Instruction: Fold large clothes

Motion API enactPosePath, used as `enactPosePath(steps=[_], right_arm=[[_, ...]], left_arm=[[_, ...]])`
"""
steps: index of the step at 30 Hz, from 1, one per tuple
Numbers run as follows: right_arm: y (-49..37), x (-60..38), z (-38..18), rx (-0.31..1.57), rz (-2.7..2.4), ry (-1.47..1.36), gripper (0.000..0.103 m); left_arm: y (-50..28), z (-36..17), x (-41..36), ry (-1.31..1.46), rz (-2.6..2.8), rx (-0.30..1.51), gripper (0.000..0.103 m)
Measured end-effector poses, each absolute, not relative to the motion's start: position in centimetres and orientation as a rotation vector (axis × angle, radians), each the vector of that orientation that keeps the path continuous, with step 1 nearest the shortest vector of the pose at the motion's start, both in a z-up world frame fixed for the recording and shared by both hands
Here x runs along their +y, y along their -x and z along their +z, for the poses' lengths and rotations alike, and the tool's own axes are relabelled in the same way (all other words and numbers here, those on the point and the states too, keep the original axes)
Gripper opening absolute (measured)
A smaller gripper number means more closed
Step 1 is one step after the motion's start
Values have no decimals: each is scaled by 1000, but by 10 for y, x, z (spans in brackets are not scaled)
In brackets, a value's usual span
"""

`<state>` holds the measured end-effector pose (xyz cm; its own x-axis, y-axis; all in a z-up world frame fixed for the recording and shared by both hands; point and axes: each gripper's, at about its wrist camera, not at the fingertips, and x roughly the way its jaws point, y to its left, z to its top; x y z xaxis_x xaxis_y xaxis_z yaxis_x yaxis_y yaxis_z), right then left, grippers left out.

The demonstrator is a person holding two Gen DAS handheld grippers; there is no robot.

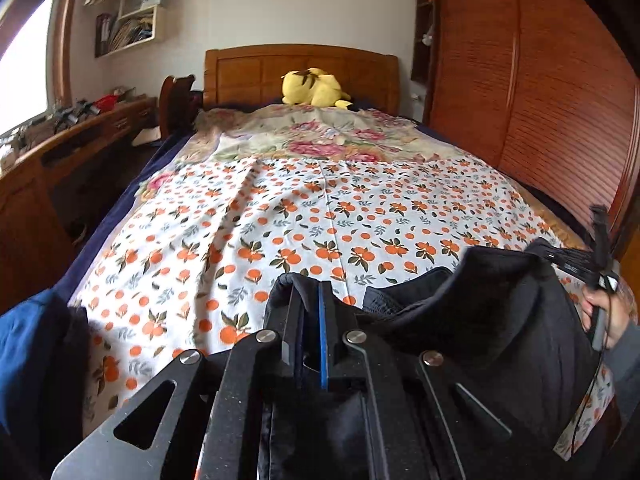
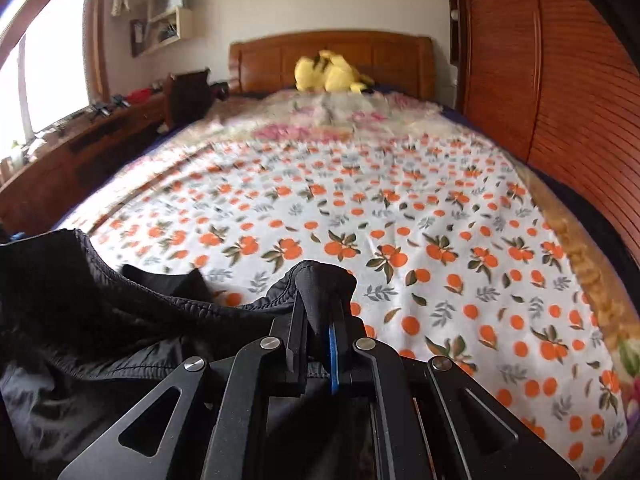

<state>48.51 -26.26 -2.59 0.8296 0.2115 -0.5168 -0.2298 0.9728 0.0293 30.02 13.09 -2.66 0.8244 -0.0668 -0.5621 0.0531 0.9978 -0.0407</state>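
Over the foot of a bed (image 1: 280,216) spread with an orange-print sheet (image 2: 360,216), two pairs of tongs hold up a black garment (image 1: 480,320) by its upper edge. From the left wrist camera, the left tongs (image 1: 310,304) are closed tight on a fold of the dark cloth, which wraps over the tips and hangs down beneath them. The garment's edge runs from there to the right, where the right tongs (image 1: 600,240) appear blurred at the frame's edge, gripped by a hand (image 1: 600,312) in a grey sleeve (image 1: 628,344). From the right wrist camera, the right tongs (image 2: 320,300) are likewise clamped shut on a bunched corner of the black fabric, which pokes up above the tips. The rest of the garment (image 2: 100,320) sags away to the left in that view, its stitched hem curving between the two grips. The cloth hangs just above the near part of the sheet; whether it touches the bed cannot be told. A flowered cover (image 1: 320,140) lies across the far half of the bed, and a yellow plush toy (image 1: 312,88) sits against the wooden headboard (image 1: 260,72). A cluttered desk (image 1: 80,128) stands along the left wall under a window (image 1: 24,72), with wall shelves (image 1: 132,12) above. A slatted wooden wardrobe (image 1: 540,100) lines the right side. Something blue (image 1: 28,352) shows at the left camera's lower left edge.
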Motion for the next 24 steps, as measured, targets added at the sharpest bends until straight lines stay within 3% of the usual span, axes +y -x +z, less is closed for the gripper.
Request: enactPosePath(steps=[5,7,8,10,12,13,19,24], right_arm=[[-510,-238,-44,620,203,75,7],[-512,-234,-45,631,193,87,9],[-512,-232,-43,635,190,90,9],[-516,-232,-40,642,189,87,13],[-513,-232,-36,634,180,80,17],[-516,-233,-37,624,187,82,19],[-503,-240,-19,574,169,72,45],[-497,-235,-21,607,163,144,54]], left_arm=[[-289,-37,120,-10,-123,574,13],[-278,-45,116,-26,-154,569,30],[-274,-47,115,-25,-164,568,43],[-267,-49,115,-15,-182,556,49],[-262,-48,114,8,-191,537,75],[-261,-47,114,21,-189,525,81],[-263,-54,106,34,-157,498,83],[-261,-67,110,47,-181,505,83]])
